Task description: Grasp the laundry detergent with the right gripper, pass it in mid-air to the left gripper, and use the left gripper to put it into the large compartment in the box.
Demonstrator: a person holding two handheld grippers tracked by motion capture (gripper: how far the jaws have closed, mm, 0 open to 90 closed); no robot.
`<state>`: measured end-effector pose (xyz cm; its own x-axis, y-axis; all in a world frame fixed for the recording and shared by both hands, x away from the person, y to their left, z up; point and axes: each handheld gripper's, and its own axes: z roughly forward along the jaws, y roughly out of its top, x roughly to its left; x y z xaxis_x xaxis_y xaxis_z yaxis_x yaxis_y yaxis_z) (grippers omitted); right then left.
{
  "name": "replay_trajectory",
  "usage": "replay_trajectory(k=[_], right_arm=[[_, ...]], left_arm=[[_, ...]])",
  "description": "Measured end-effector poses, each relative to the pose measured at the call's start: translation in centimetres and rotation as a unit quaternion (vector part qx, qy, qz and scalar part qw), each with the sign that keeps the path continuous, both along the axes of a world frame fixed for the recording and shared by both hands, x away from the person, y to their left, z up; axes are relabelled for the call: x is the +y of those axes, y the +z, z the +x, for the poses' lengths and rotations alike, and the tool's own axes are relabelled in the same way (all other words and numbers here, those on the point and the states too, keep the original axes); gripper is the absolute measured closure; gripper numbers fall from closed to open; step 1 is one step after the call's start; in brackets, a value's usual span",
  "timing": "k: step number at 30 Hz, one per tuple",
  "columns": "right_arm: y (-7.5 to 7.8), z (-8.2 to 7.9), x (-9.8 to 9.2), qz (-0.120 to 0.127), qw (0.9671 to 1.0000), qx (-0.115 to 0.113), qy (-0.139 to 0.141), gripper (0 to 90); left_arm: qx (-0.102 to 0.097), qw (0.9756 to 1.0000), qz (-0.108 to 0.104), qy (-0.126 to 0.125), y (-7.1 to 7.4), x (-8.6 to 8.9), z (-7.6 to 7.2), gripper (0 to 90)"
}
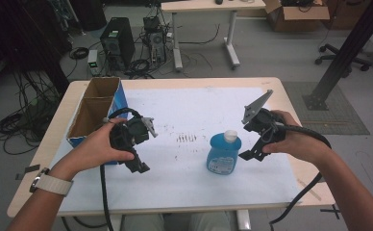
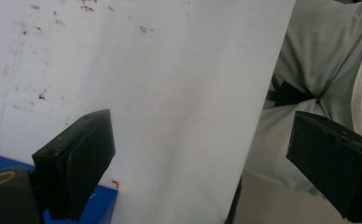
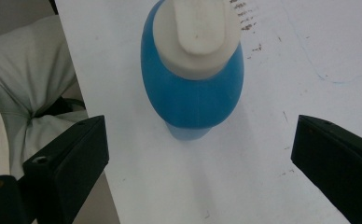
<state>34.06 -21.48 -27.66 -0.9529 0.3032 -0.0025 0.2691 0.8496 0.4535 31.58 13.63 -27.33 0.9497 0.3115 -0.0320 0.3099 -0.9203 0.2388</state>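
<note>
- The blue bottle [image 1: 223, 153] stands upright on the white sheet [image 1: 194, 110] that covers the table [image 1: 290, 98], a little toward 4 o'clock from the sheet's middle; its white cap [image 1: 230, 135] is on.
- The right gripper [image 1: 250, 153] hangs just beside the bottle at its 3 o'clock, held in the person's right hand [image 1: 295, 139]; no contact with the bottle is visible.
- In the right gripper view its two black jaws stand wide apart, released, with nothing between them; the bottle [image 3: 191, 88] sits ahead at 12 o'clock, seen from above, its cap [image 3: 197, 35] nearest the camera.
- The left gripper [image 1: 140, 166] is held by the left hand [image 1: 103, 147] at about 9 o'clock from the bottle, well apart from it.
- In the left gripper view its jaws are likewise spread and empty, hanging over the bare sheet [image 2: 170, 93] near the table's front edge.
- An open cardboard box [image 1: 95, 108] with a blue outer side lies at the sheet's 9 o'clock edge, just beyond the left hand; its blue corner [image 2: 102, 205] shows beside the left jaw.
- A patch of dark scuff marks [image 1: 186, 138] lies on the sheet between the two grippers, at 10 o'clock from the bottle.
- A pale watch strap [image 1: 54, 184] wraps the left wrist.
</note>
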Motion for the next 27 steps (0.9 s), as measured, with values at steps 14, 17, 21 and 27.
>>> replay_trajectory(k=[14, 17, 21, 27], right_arm=[[-2.2, 0.2, -0.3, 0.027, 0.9996, -0.005, 0.002, 3.7], [-2.5, 0.2, -0.4, 0.032, 0.9995, -0.006, 0.005, 3.6], [-3.0, 0.3, -0.5, 0.041, 0.9992, -0.005, 0.001, 3.6], [-3.9, 0.5, -0.7, 0.051, 0.9987, -0.003, 0.001, 3.6]], left_arm=[[0.002, 1.0000, -0.001, 0.004, -0.2, -0.1, 0.1, 7.9], [0.002, 1.0000, 0.000, 0.005, -0.2, -0.1, 0.1, 7.9], [0.002, 1.0000, 0.000, 0.005, -0.2, -0.1, 0.1, 7.9], [0.002, 1.0000, -0.001, 0.006, -0.3, -0.1, 0.2, 7.9]])
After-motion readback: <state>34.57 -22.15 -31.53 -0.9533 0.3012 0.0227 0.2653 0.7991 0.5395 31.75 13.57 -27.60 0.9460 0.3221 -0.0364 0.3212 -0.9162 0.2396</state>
